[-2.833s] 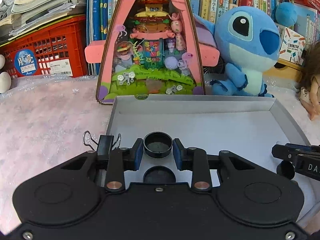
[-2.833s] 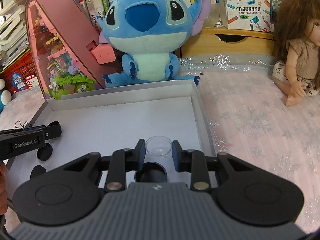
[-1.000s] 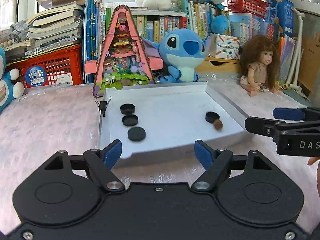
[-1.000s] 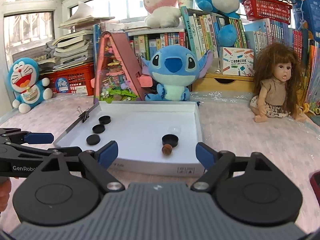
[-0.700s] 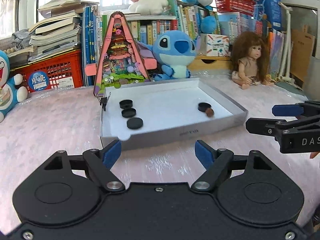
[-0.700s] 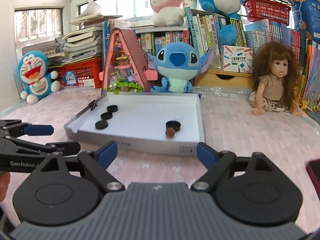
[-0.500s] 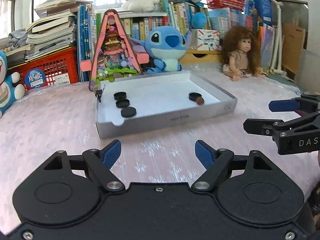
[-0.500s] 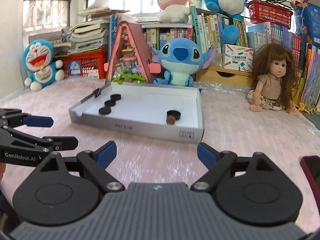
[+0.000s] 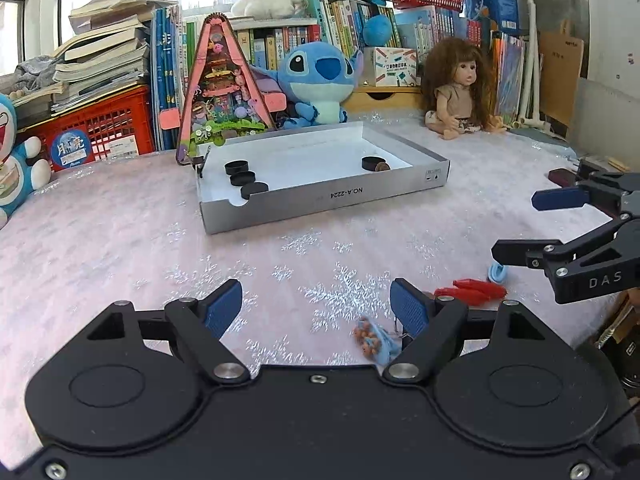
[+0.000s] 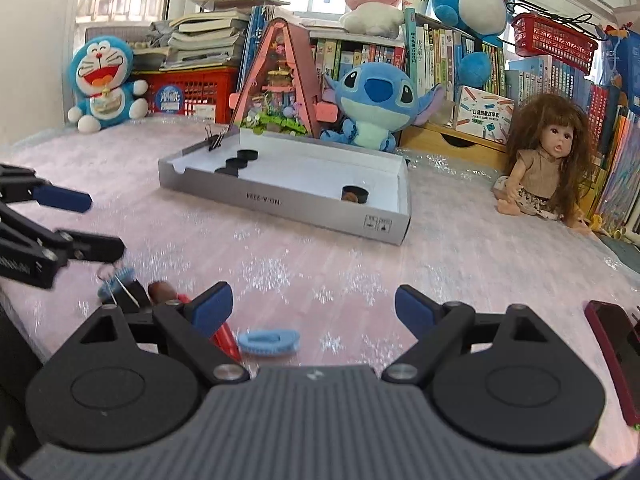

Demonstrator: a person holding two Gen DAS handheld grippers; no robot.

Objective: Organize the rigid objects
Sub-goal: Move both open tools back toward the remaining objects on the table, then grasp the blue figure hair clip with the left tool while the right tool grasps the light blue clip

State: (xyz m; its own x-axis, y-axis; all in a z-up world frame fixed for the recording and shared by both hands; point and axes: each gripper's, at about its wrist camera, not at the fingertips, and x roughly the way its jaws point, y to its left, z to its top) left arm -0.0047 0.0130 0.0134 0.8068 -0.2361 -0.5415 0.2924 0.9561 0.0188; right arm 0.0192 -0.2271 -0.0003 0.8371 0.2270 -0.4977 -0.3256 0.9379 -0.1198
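Observation:
A shallow grey box tray [image 9: 328,200] sits mid-table, also in the right wrist view [image 10: 280,200]. It holds three black round caps [image 9: 244,178] at its left and a black cap with a brown ball [image 9: 376,165] at its right. Small loose items lie at the near table edge: a blue-and-orange bundle [image 9: 374,340], a red piece [image 9: 470,291], a light blue clip [image 10: 269,341]. My left gripper [image 9: 316,308] is open and empty above the near items. My right gripper [image 10: 312,306] is open and empty near the blue clip.
A pink triangular toy house [image 9: 220,92], a Stitch plush [image 9: 320,80] and a doll [image 9: 460,88] stand behind the tray before bookshelves. A Doraemon plush [image 10: 104,84] sits far left. A dark red phone [image 10: 612,356] lies at the right edge.
Both grippers have let go of their caps inside the tray, opened wide and pulled back to the near table edge, where the small loose items now show.

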